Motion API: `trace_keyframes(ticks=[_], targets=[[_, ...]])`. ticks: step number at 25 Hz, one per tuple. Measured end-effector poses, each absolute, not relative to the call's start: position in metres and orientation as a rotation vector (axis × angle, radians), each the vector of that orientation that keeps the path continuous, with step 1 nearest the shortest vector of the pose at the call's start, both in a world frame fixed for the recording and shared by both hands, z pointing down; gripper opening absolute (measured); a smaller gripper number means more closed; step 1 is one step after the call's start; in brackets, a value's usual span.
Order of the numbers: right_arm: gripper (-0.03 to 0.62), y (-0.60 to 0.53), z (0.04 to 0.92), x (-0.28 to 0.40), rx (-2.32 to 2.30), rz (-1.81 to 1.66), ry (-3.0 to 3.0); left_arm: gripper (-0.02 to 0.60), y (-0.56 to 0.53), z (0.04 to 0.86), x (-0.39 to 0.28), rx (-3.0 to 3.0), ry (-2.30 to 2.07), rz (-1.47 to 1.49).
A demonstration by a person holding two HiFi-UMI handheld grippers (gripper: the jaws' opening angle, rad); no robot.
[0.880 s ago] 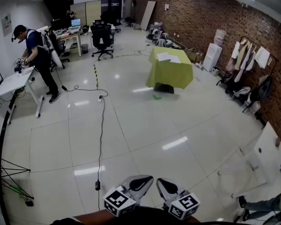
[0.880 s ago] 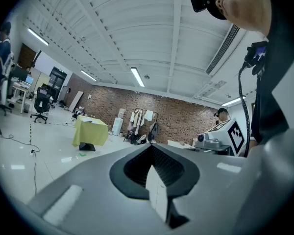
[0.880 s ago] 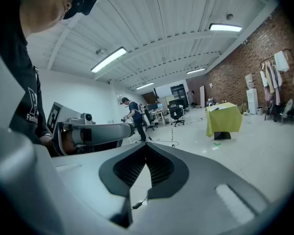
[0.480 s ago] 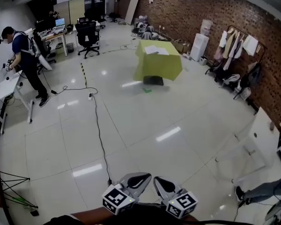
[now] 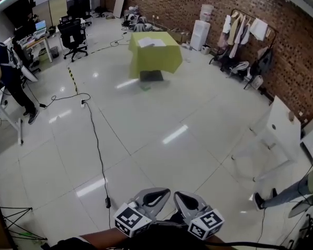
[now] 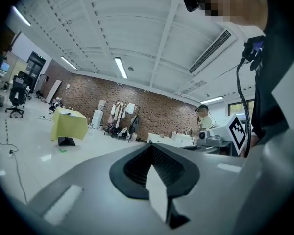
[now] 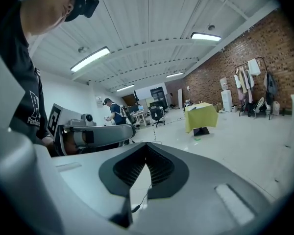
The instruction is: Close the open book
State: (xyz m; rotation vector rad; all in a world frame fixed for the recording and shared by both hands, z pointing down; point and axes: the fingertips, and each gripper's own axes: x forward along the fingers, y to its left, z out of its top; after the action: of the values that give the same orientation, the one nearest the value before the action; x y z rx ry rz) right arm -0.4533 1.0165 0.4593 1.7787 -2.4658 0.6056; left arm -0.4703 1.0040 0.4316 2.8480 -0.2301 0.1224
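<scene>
The open book (image 5: 150, 42) lies as white pages on a table draped in a yellow cloth (image 5: 152, 60), far across the room. The same table shows small in the left gripper view (image 6: 68, 124) and the right gripper view (image 7: 202, 116). Both grippers sit at the bottom edge of the head view, close to my body and well away from the table. My left gripper (image 5: 155, 197) (image 6: 149, 147) is shut with nothing in it. My right gripper (image 5: 183, 199) (image 7: 146, 147) is shut and holds nothing too.
A black cable (image 5: 96, 145) runs across the glossy tiled floor. A person (image 5: 5, 74) stands at a white desk far left, near an office chair (image 5: 73, 35). A clothes rack (image 5: 245, 35) lines the brick wall; a white folding table (image 5: 279, 132) and someone's leg (image 5: 281, 194) are at right.
The view has swung and advanced: the yellow table has slid left and up in the head view. Both grippers keep their place at the bottom edge, still shut.
</scene>
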Motion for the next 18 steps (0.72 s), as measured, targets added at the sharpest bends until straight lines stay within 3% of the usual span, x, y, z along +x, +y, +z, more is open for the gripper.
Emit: trace_keyframes(ticks=[10, 18], targets=[[0.008, 0.989, 0.458, -0.432, 1.631, 0.581, -2.590, 0.007, 0.980, 0.434, -0.447, 2.847, -0.391, 0.164], [0.008, 0.959, 0.441, -0.362, 1.534, 0.585, -2.720, 0.008, 0.926, 0.423, -0.400, 2.636, -0.613, 0.047]])
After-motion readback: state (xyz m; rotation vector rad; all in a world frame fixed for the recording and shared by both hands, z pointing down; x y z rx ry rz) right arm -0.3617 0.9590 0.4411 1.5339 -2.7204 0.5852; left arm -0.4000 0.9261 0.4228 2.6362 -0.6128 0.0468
